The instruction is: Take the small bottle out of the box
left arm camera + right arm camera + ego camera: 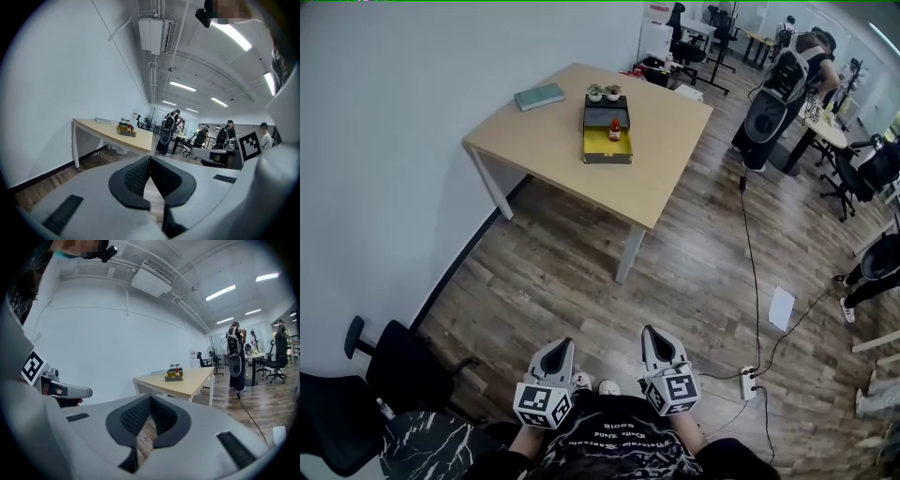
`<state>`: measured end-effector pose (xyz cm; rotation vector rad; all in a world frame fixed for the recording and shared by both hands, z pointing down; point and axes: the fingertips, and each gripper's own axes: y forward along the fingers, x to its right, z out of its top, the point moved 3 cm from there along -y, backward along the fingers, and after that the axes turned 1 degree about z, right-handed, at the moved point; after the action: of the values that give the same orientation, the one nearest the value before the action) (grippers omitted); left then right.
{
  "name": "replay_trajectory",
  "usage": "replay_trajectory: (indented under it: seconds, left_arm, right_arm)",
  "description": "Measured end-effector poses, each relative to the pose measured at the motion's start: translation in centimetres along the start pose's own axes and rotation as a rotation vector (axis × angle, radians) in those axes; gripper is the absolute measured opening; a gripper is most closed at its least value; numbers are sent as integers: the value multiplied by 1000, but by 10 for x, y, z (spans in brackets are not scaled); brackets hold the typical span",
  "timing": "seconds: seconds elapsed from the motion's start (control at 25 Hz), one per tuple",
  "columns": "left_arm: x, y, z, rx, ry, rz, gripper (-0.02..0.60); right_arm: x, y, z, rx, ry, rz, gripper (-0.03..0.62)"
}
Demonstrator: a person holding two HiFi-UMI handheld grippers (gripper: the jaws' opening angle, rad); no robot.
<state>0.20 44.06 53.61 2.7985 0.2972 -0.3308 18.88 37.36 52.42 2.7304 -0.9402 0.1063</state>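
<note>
The box (607, 142) stands back from the table (675, 141) edge, wide floor (581, 272) before it.

so the table (675, 141) is a plain light-wood square top on white legs, one side pushed up to the white wall, standing on a wood plank floor (581, 272). Not much on it: a flat greenish book (540, 97) lies near the far corner by the wall, well apart from the rest. Roughly mid-table sits an open box (607, 155), yellow inside at the near end and dark at the far end. Right at that far end are two little potted plants (604, 92) side by side, honestly can't tell if they stand on the tabletop or on the box itself. The rest of the top is bare wood
</note>
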Motion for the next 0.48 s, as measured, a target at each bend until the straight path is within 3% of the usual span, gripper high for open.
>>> replay_trajectory:
  seconds: [0.08,0.12,0.2,0.28,0.44,0.48]
  left_arm:
    - [-5,-2,0,6,7,22,6]
    - [-6,-2,0,8,10,26,15]
    - [-7,-2,0,3,10,11,93]
    - [-5,1,-3,-11,5,-16,233]
    - [-5,5,-5,-28,-5,-37,288]
    - [-6,6,-4,-31,-4,-35,297]
  right_arm:
    - [-1,2,-2,-3,10,6,13]
    - [-3,3,-2,-5,14,15,89]
    - [-7,4,-3,-9,13,29,107]
    - [-9,6,-4,-15,10,39,210]
    - [-10,8,-5,-25,2,45,236]
    - [-12,9,-5,-30,-1,50,299]
